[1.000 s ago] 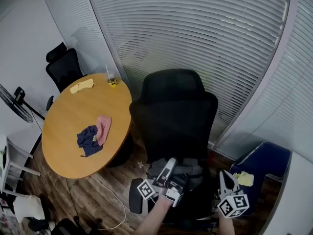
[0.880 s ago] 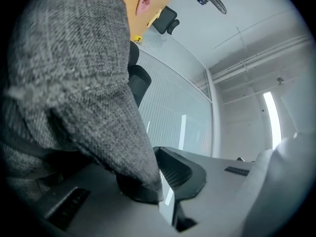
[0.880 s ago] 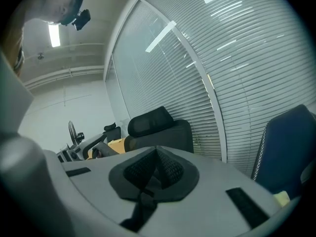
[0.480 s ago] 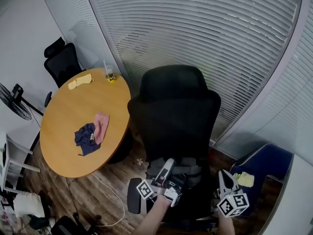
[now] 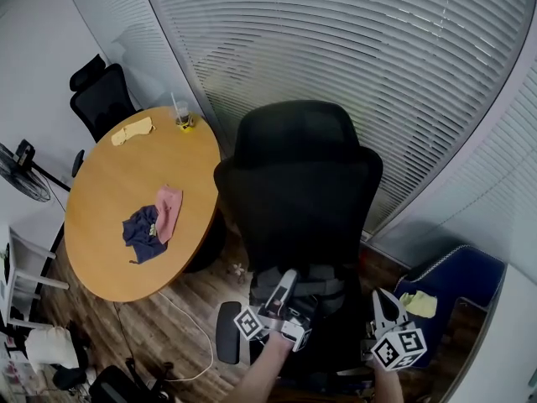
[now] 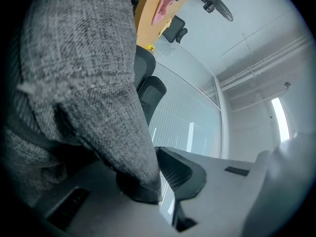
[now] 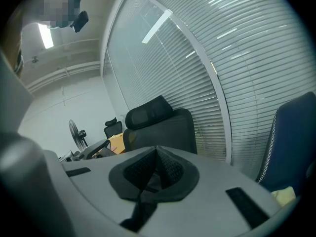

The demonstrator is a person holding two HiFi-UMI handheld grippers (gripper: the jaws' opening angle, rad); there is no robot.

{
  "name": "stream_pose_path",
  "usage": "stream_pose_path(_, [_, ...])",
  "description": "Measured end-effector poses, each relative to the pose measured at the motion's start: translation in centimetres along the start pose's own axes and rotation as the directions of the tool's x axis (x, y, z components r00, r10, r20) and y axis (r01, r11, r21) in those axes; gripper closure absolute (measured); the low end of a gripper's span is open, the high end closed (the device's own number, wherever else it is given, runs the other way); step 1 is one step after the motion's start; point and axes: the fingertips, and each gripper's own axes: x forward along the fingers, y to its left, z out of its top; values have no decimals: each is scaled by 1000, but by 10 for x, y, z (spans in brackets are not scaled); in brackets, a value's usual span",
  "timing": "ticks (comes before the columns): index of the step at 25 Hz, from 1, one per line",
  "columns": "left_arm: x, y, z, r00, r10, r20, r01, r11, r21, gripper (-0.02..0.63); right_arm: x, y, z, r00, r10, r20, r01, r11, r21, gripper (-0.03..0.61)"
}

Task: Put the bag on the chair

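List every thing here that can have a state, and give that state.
left gripper: shut on the grey bag.
right gripper: shut, empty.
grey bag: held at the office chair; whether it rests on the seat, cannot tell.
office chair: upright beside the round table.
cup: upright on the round table.
blue cloth: crumpled.
blinds: lowered.

The chair point(image 5: 298, 200) stands right of the table point(image 5: 113, 196), the bag point(image 5: 325, 285) at its seat.
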Motion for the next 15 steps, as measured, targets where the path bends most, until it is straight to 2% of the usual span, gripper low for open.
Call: stream_pose_path(15, [18, 24, 1, 999, 33, -13, -34, 999, -5, 591, 17, 0, -16, 998, 27, -49, -27, 1000, -3, 566])
